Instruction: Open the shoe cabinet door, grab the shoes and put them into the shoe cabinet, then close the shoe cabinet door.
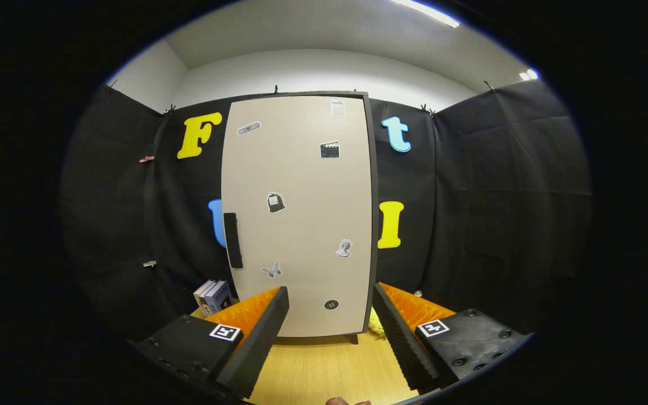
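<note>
The hand-held gripper [329, 332] is hovering wide open and empty over the tabletop [324, 365], facing the cabinet [298, 214] whose door is sitting closed, fitting either before opening or after closing; shoes unseen.

Bright ceiling strip light [424, 11], sharp centre, perhaps softer warped edges.

One cabinet [299, 214] stands beyond the fingers, with one door, closed, and one handle [233, 240] on its left edge. Stickers [276, 202] on the door: seven counted. One stack of books [213, 296] beyond the left finger, left of the cabinet; about three spines, exact count unclear. One yellow item [376, 324] just ahead of the right finger, partly hidden. One gripper [329, 306], two fingers, spread apart and empty.
</note>
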`<action>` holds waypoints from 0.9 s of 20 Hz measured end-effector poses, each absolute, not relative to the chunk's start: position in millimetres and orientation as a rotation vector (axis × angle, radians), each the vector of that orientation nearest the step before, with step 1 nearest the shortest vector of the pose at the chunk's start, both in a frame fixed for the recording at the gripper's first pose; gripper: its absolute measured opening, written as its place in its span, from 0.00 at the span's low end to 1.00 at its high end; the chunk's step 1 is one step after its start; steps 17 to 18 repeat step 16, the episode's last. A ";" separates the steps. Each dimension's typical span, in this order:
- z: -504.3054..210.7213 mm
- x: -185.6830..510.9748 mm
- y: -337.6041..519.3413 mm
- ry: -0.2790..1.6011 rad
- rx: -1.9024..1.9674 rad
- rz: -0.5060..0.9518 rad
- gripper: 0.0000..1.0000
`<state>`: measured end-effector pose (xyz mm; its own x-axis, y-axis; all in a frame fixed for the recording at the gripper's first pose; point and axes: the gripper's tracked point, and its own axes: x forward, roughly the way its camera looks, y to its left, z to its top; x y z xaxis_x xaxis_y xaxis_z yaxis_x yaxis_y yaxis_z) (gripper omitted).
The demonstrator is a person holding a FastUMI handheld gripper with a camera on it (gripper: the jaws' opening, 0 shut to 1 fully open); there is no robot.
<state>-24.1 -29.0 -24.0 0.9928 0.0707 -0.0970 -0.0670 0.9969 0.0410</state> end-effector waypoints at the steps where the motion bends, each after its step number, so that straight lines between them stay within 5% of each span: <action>1: -24.1 -24.3 -29.5 0.098 0.040 0.069 0.98; 18: -12.6 -25.7 -27.5 0.098 0.037 0.074 0.98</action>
